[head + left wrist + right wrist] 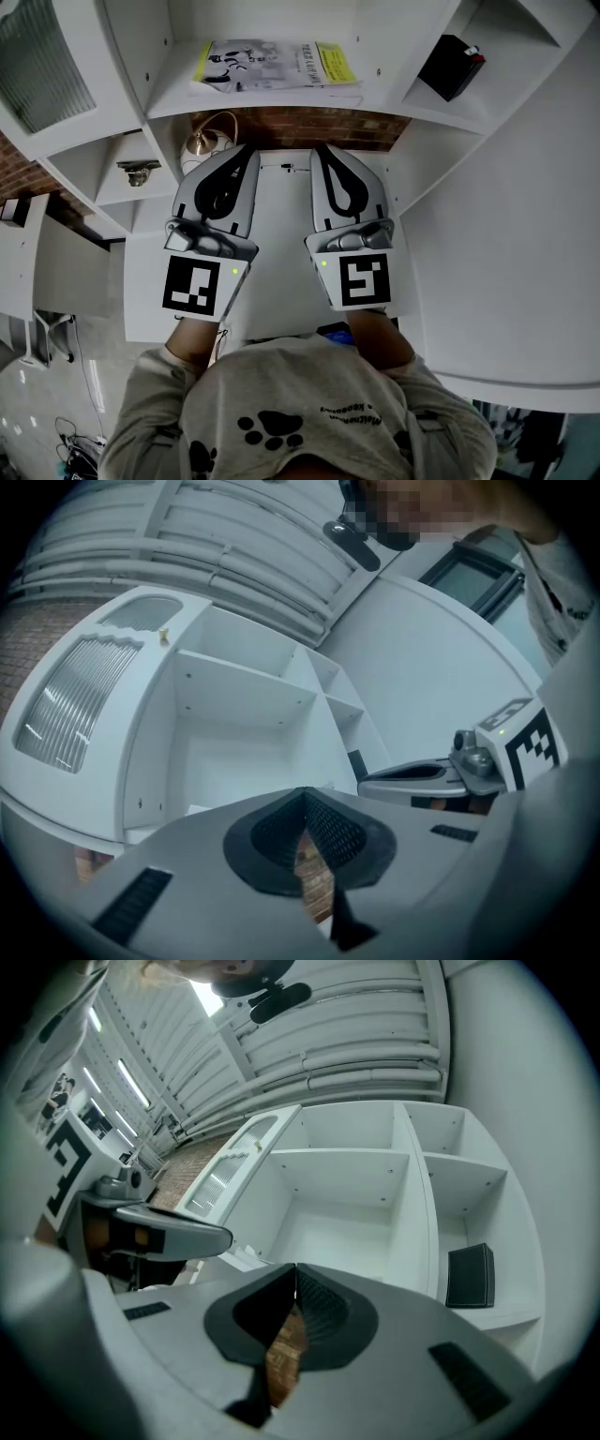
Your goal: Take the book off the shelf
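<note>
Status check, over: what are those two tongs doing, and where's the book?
Left tongs shut, empty. Right tongs shut, empty. Book flat on shelf, untouched. Nothing blocking.

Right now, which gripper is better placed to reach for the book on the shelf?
Close call, probably right. Both are shut and empty, short of the book. The right gripper has open space around it, while the left gripper sits beside a round metal object.

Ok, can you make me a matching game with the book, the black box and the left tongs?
Things:
1. book
2. black box
3. left tongs

Matches:
A. shut, holding nothing
B. lying flat on the middle shelf
C. standing in the right-hand cubby

Pairs: 1-B, 2-C, 3-A
</note>
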Tool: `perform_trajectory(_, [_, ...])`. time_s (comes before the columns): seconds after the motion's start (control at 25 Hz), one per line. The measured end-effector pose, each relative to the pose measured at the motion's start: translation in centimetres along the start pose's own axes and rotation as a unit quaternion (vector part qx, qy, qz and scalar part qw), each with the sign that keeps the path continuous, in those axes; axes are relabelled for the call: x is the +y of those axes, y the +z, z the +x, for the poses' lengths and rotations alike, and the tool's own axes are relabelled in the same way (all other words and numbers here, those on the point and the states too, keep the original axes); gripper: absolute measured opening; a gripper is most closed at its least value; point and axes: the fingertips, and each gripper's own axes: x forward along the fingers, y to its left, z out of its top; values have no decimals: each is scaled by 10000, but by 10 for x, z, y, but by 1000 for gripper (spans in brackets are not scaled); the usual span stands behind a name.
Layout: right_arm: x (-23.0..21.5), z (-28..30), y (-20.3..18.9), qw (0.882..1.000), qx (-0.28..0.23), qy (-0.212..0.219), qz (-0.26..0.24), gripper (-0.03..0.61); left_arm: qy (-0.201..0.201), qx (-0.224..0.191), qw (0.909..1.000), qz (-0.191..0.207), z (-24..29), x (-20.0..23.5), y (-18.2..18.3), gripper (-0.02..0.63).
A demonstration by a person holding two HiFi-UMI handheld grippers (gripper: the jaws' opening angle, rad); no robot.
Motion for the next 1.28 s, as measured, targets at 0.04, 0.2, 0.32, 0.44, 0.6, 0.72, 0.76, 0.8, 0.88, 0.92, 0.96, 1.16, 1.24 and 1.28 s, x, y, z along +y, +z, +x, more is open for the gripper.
perform_trajectory(0.04, [-1, 4, -1, 10000, 6, 15, -38, 18, 3, 19, 10000, 82, 3, 3, 0, 7])
perform_trajectory(0.2, [-5, 18, -3, 9996, 39, 122, -239, 18, -125, 208, 9976, 653, 18, 11, -2, 7])
perform_trajectory(0.32, [-9, 28, -7, 9982, 132, 206, -539, 18, -249, 336, 9927, 1131, 30, 12, -3, 8])
perform_trajectory(0.44, [-10, 37, -16, 9929, 378, 294, -1086, 18, -315, 457, 9878, 1454, 39, 16, -5, 8])
perform_trajectory(0.6, [-13, 46, -19, 9868, 497, 345, -1503, 18, -232, 661, 9767, 2027, 47, 26, -9, 8])
perform_trajectory(0.72, [-18, 50, -16, 9842, 511, 356, -1659, 18, -197, 794, 9696, 2307, 52, 31, -11, 8])
perform_trajectory(0.76, [-19, 51, -16, 9828, 534, 357, -1734, 18, -208, 831, 9684, 2342, 53, 32, -12, 8])
perform_trajectory(0.8, [-19, 53, -15, 9810, 557, 360, -1825, 18, -216, 868, 9670, 2386, 54, 33, -13, 8])
perform_trajectory(0.88, [-19, 55, -16, 9770, 613, 382, -2008, 18, -197, 955, 9616, 2565, 58, 35, -15, 8])
perform_trajectory(0.92, [-18, 56, -16, 9750, 645, 401, -2090, 18, -178, 1008, 9577, 2691, 59, 36, -16, 8])
perform_trajectory(0.96, [-17, 57, -16, 9731, 664, 426, -2165, 18, -169, 1063, 9535, 2815, 61, 36, -17, 8])
perform_trajectory(1.16, [-16, 62, -16, 9624, 799, 547, -2536, 19, -297, 1280, 9363, 3258, 68, 33, -20, 9])
perform_trajectory(1.24, [-15, 65, -18, 9550, 872, 624, -2765, 21, -356, 1341, 9305, 3389, 70, 31, -20, 9])
perform_trajectory(1.28, [-14, 66, -18, 9515, 905, 677, -2860, 33, -392, 1376, 9275, 3454, 71, 31, -20, 9])
